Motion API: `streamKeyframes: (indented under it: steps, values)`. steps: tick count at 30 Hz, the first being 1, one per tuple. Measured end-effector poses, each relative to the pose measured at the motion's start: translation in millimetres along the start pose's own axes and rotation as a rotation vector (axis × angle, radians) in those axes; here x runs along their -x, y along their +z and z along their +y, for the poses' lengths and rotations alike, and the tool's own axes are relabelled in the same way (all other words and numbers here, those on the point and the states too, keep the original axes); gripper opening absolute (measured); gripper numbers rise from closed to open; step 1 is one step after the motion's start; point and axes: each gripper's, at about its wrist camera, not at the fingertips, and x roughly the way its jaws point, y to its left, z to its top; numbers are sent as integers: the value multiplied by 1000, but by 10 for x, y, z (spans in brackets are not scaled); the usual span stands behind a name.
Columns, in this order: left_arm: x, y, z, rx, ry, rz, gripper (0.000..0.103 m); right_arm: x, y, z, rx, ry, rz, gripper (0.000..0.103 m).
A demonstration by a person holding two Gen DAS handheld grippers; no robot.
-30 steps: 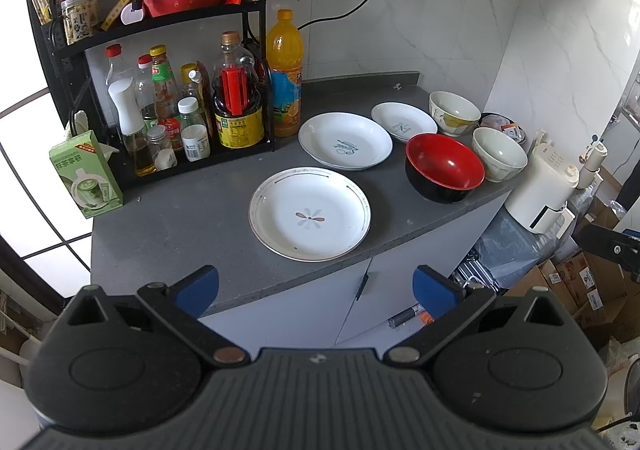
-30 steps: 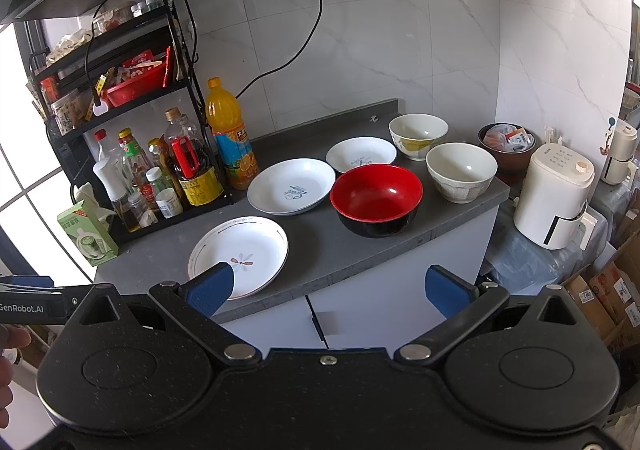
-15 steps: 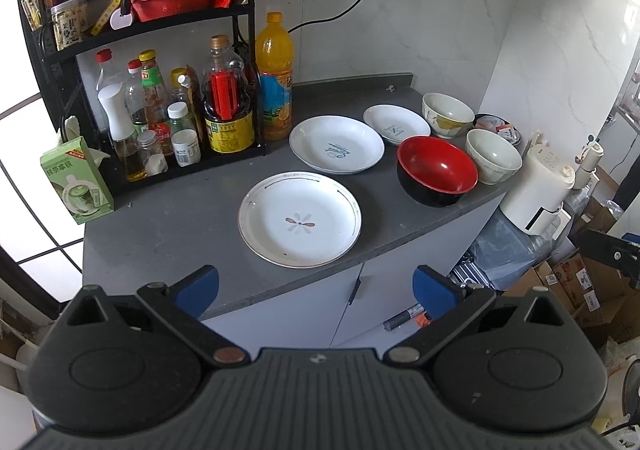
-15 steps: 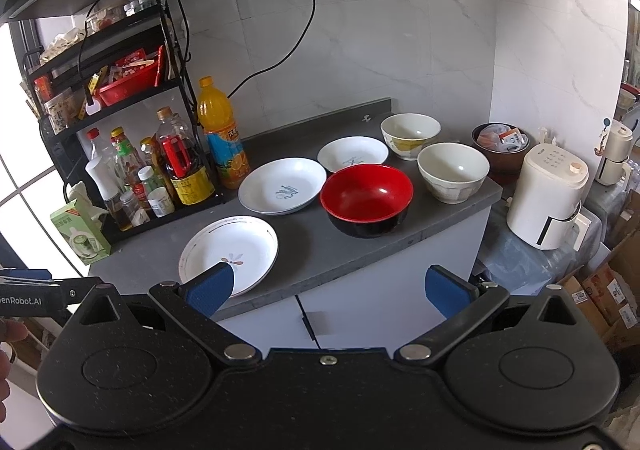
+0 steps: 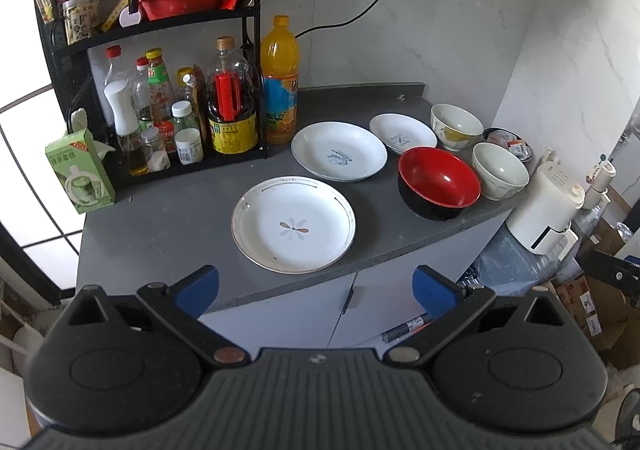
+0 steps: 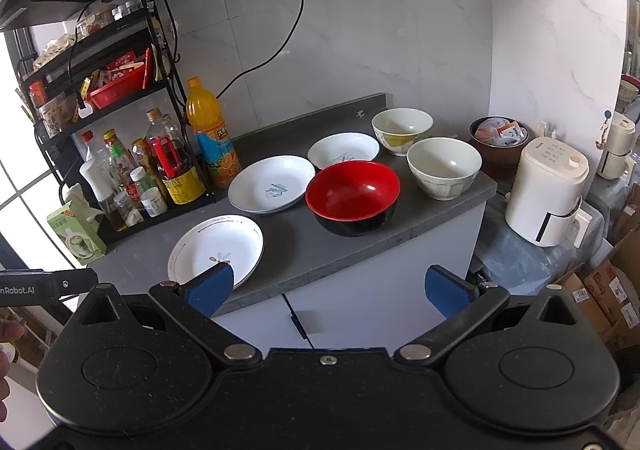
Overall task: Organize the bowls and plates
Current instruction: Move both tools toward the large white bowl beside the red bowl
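Observation:
On the grey counter point(image 5: 160, 218) point(image 6: 312, 250) lie three white plates: a flower-print plate point(image 5: 293, 224) point(image 6: 216, 250) at the front, a deep plate point(image 5: 339, 151) point(image 6: 272, 183) behind it, and a small plate point(image 5: 402, 133) point(image 6: 343, 150) further back. A red-and-black bowl point(image 5: 439, 182) point(image 6: 353, 197) sits right of them, with a cream bowl point(image 5: 500, 170) point(image 6: 444, 167) and a yellow-patterned bowl point(image 5: 456, 126) point(image 6: 402, 130) beyond. My left gripper point(image 5: 316, 288) and right gripper point(image 6: 328, 288) both hang open and empty in front of the counter edge.
A black rack point(image 5: 160, 62) point(image 6: 120, 122) with bottles and an orange juice bottle point(image 5: 280, 78) point(image 6: 212, 138) stands at the back left. A green carton point(image 5: 80, 170) sits at the left edge. A white appliance point(image 5: 548, 210) point(image 6: 548, 190) and cardboard boxes point(image 6: 600, 290) are right of the cabinet.
Both views have shifted slightly and pulled back a little from the counter. The dishes have not moved and both grippers stay open.

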Motion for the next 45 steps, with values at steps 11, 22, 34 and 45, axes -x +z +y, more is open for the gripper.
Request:
streamKeyframes:
  steps: [11,22,34,45]
  values:
    - [-97,87,-291,20,29,-8,102,-146,48,-345,-14,48,23,103]
    - [-666,448,-388,0,-38,-16,100,-479,215,-497,-53,24,-1,103]
    - [-1424,1009,-597,-96,-168,-1,98,-1029,530,-536,-121,-91,-11,89]
    - [-1872,1352,-832,-143,-229,16,91,-1376,708,-687,-198,-146,-12,81]
